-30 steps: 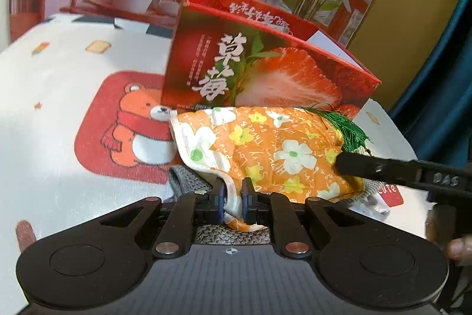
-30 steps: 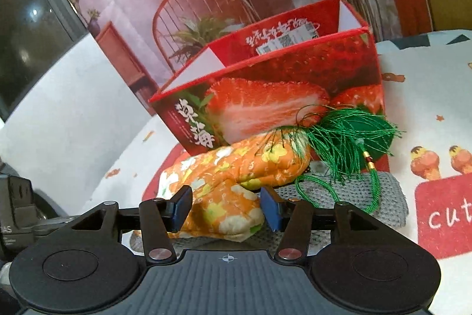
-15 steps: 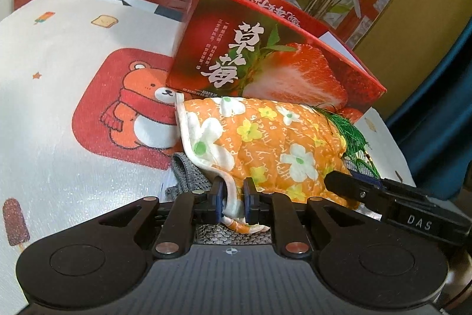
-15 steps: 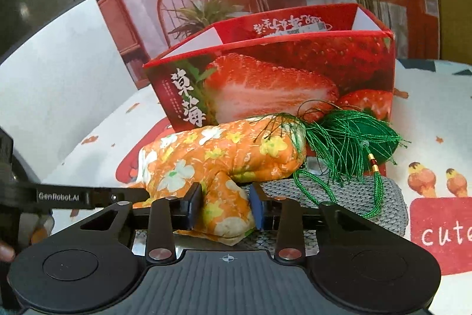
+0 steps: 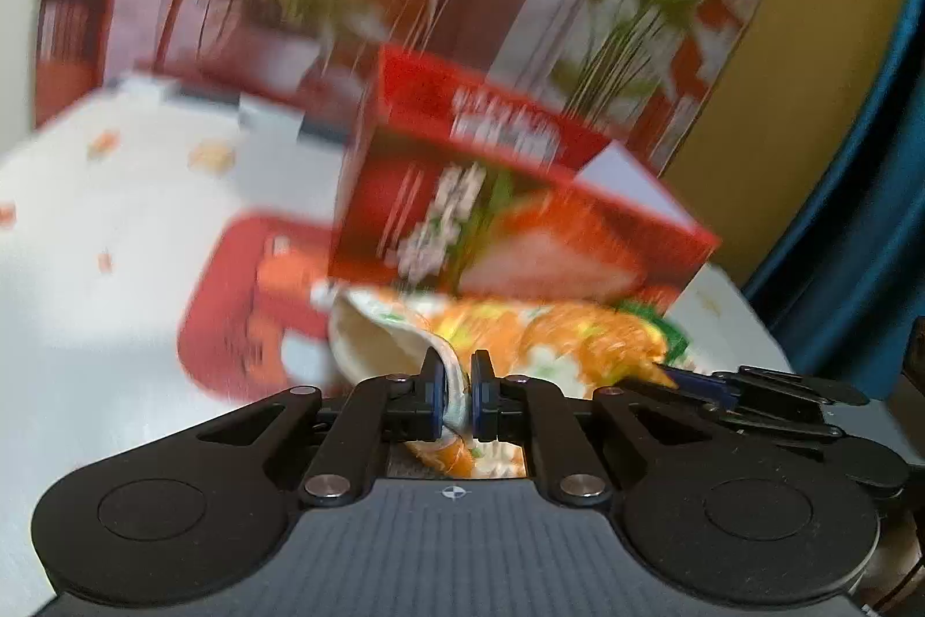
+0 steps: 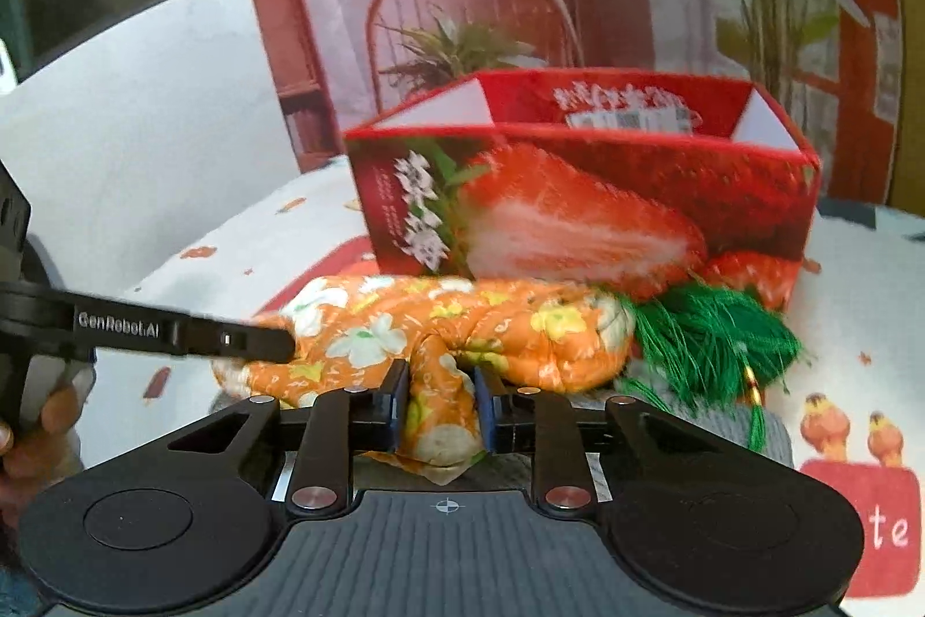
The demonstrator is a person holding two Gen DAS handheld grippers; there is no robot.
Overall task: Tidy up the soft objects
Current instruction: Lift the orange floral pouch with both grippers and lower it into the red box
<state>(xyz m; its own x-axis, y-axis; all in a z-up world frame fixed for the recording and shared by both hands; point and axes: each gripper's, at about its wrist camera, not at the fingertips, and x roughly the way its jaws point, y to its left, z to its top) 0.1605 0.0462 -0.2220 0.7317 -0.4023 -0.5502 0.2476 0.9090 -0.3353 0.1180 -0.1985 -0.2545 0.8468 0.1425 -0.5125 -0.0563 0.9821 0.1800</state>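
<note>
Floral cloth (image 6: 462, 328), orange with white flowers, gripped at two points in front of the strawberry box (image 6: 584, 206).
Left gripper (image 5: 458, 388) pinches its white-lined edge; right gripper (image 6: 442, 406) clamps a bunched fold; green tassel (image 6: 711, 339) lies at its right end.

Left gripper (image 5: 457, 388) and right gripper (image 6: 442, 406): black linkage arms, silver rivets, blue finger pads, ribbed grey base.
</note>
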